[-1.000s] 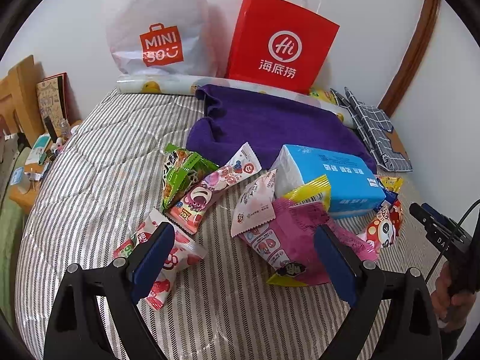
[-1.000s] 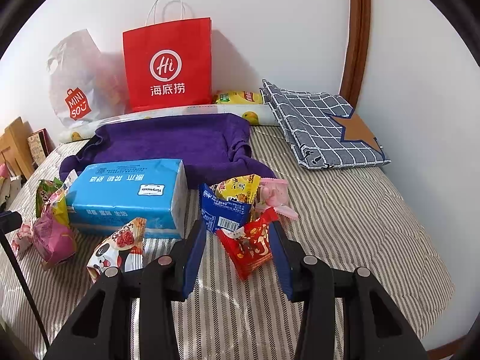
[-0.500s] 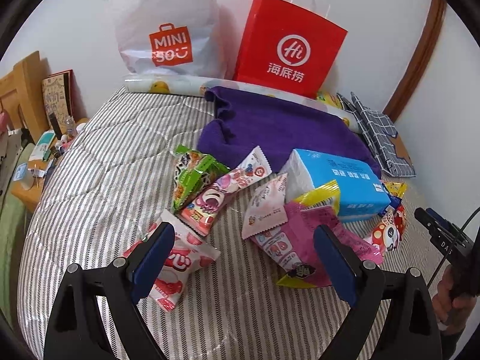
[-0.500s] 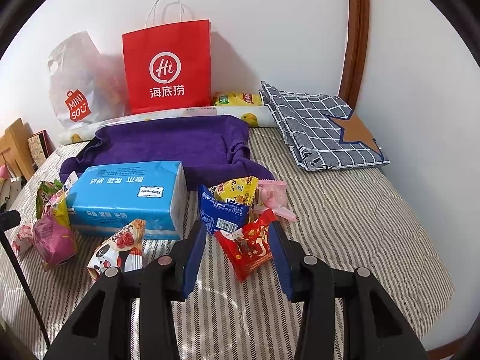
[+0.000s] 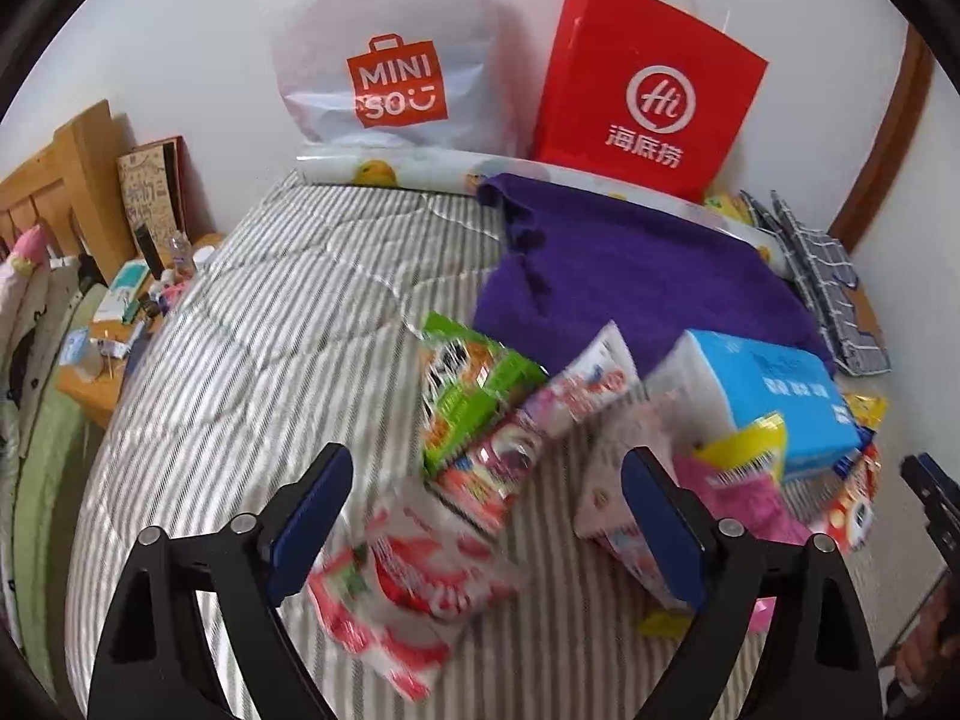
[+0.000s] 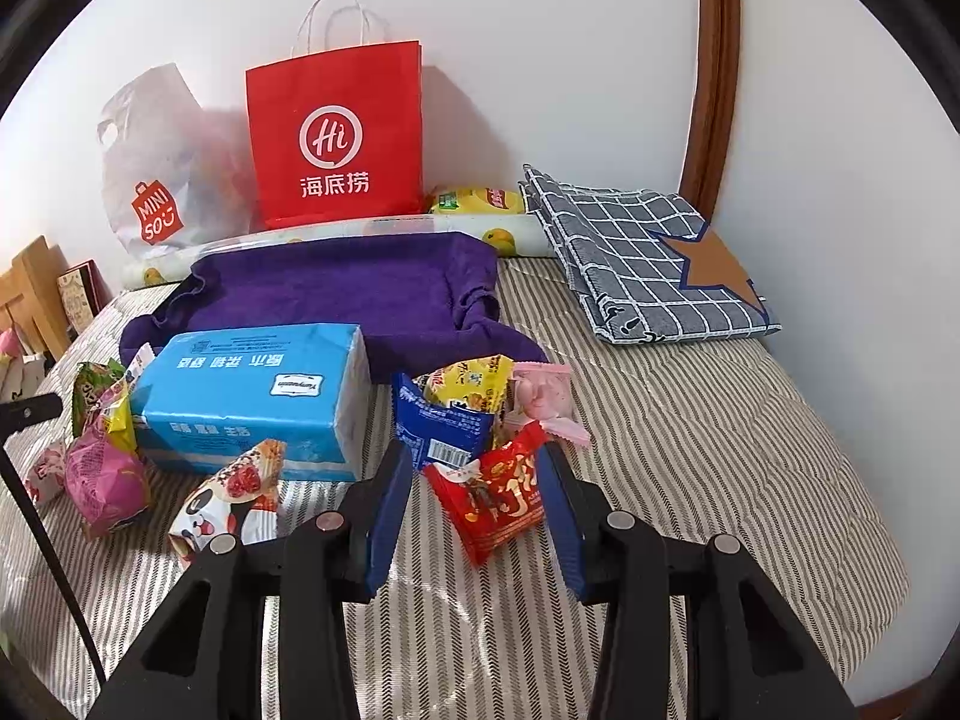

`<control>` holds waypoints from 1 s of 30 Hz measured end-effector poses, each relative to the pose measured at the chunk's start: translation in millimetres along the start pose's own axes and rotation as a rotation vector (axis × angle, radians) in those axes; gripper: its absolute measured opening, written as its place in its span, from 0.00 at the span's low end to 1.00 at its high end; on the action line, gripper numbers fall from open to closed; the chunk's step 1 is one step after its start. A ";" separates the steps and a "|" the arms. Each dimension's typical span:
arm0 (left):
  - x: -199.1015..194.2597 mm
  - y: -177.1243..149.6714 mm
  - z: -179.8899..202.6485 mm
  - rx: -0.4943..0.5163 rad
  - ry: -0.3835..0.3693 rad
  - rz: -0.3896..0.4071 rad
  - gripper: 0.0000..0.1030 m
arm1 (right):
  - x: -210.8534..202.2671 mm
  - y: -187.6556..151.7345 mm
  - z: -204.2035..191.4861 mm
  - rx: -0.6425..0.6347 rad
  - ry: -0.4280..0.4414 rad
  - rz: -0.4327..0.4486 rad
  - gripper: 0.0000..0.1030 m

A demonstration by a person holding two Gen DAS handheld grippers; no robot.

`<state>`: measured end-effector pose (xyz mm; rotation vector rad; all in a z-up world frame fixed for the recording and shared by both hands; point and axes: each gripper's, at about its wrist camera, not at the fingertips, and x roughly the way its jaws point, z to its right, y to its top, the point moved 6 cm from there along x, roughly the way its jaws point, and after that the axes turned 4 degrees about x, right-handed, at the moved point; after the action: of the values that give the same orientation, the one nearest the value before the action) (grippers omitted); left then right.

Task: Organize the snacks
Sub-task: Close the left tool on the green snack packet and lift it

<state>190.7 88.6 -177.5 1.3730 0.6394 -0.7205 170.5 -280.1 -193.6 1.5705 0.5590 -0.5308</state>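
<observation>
Several snack packets lie on the striped bed. In the left wrist view my left gripper (image 5: 486, 516) is open above a red-and-white strawberry packet (image 5: 408, 582), with a green packet (image 5: 468, 396), a pink-white packet (image 5: 522, 438) and a magenta packet (image 5: 750, 492) beyond. In the right wrist view my right gripper (image 6: 474, 510) is open, its fingers on either side of a red packet (image 6: 498, 492) without gripping it. A dark blue packet (image 6: 441, 426), a yellow packet (image 6: 474, 381), a pink packet (image 6: 546, 396) and a panda packet (image 6: 231, 495) lie nearby.
A blue tissue pack (image 6: 252, 396) sits mid-bed on the edge of a purple towel (image 6: 360, 294). A red paper bag (image 6: 336, 132) and a white Miniso bag (image 5: 384, 54) stand against the wall. A checked cushion (image 6: 642, 258) lies right. A cluttered bedside table (image 5: 114, 336) is left.
My left gripper has swung left and lower, so the snacks slid right in its view and the strawberry packet now lies between its fingers. The right gripper has barely moved.
</observation>
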 end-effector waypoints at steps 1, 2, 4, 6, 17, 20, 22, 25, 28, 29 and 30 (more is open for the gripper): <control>3.0 2.9 -0.8 0.002 0.004 0.001 0.86 | 0.3 -0.2 1.4 0.002 -0.001 -0.001 0.40; 6.9 5.7 -1.8 0.006 0.011 -0.001 0.84 | 1.1 -0.2 2.9 0.004 -0.002 -0.002 0.40; 16.6 11.6 -3.9 0.010 0.024 -0.012 0.80 | 2.1 -0.4 6.8 0.009 -0.007 -0.004 0.40; 25.6 15.4 -5.3 0.006 0.025 -0.018 0.78 | 3.0 -0.4 10.2 0.015 -0.012 -0.004 0.40; 58.6 17.2 -8.0 -0.005 0.015 -0.058 0.61 | 8.8 -1.5 19.4 0.033 -0.027 -0.014 0.40; 62.9 17.8 -8.5 -0.001 0.020 -0.066 0.45 | 9.8 -1.3 17.4 0.032 -0.023 -0.018 0.40; 63.1 17.1 -8.2 0.002 0.010 -0.061 0.40 | 9.8 -0.7 16.2 0.029 -0.020 -0.017 0.40; 58.3 16.5 -7.5 0.002 -0.002 -0.049 0.38 | 9.5 -0.3 13.0 0.024 -0.018 -0.018 0.40; 48.1 17.3 -9.0 -0.005 -0.011 -0.028 0.38 | 5.6 -0.2 11.1 0.017 -0.016 -0.012 0.40; 43.9 17.8 -10.2 -0.008 -0.015 -0.020 0.38 | 3.4 0.3 10.5 0.014 -0.018 -0.008 0.40; 39.4 18.2 -11.6 -0.013 -0.017 -0.011 0.38 | 2.1 0.9 10.0 0.013 -0.019 -0.004 0.40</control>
<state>229.9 97.9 -197.3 1.3510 0.6380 -0.7350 172.7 -290.1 -195.0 1.5756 0.5457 -0.5530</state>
